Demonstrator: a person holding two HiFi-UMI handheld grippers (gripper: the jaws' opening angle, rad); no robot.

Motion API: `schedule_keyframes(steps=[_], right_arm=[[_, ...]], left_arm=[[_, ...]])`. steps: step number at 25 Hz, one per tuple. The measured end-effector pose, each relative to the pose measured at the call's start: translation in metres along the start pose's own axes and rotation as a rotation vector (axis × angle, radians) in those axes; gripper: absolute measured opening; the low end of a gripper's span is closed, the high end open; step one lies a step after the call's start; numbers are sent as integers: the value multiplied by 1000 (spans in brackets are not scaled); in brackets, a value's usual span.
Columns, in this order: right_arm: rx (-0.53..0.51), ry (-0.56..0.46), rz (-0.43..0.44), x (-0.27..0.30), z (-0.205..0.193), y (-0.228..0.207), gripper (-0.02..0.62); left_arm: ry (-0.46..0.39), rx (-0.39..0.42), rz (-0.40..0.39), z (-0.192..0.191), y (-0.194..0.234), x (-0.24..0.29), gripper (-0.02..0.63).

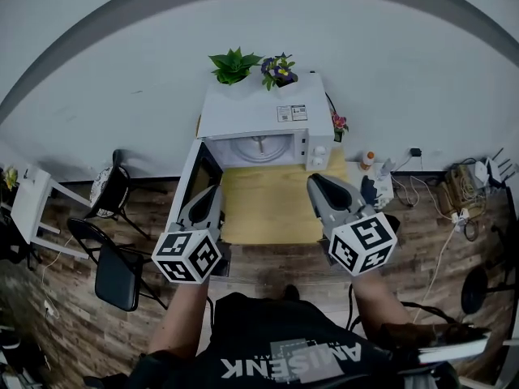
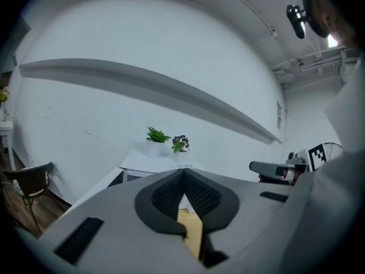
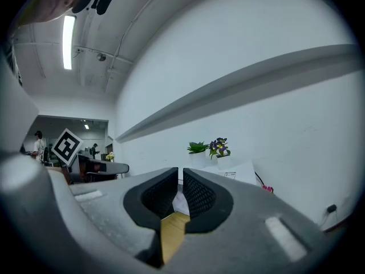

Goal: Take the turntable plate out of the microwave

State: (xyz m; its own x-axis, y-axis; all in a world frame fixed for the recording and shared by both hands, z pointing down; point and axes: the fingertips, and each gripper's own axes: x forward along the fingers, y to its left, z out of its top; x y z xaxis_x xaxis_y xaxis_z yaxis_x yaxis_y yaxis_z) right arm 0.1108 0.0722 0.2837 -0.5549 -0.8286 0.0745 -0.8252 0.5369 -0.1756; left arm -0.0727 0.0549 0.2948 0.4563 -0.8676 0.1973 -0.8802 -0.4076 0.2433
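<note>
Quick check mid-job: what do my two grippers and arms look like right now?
The left gripper and right gripper match: grey tapered bodies, black ribbed pads, each with a white cube of black square markers at the back. Black shirt with pale lettering; forearms uncovered.

The right tongs (image 3: 177, 174), jaws nearly together and empty, face the microwave (image 3: 242, 171) bearing two potted plants (image 3: 198, 148).

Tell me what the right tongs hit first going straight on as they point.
Probably the front of the microwave, near its control panel: the right tongs point level at it over the wooden table, nothing between. Depth is unclear.
</note>
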Motion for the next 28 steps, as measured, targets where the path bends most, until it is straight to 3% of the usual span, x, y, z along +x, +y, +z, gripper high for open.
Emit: schedule_keyframes(steps=[7,15,23,28], right_arm=[[15,33,-28,35,-6,-16,17],[49,70,-110,83,-16,-24,21],[97,118,-211,122,-38,-34,28],[149,155,-242,140,-62,-52,46]], left_arm=[[-2,-3,-6,3,24,35,2],[22,-35,-85,8,58,78,3],[83,-27,-166,-1,83,114,3],[145,-72,-185,-22,95,135,3]])
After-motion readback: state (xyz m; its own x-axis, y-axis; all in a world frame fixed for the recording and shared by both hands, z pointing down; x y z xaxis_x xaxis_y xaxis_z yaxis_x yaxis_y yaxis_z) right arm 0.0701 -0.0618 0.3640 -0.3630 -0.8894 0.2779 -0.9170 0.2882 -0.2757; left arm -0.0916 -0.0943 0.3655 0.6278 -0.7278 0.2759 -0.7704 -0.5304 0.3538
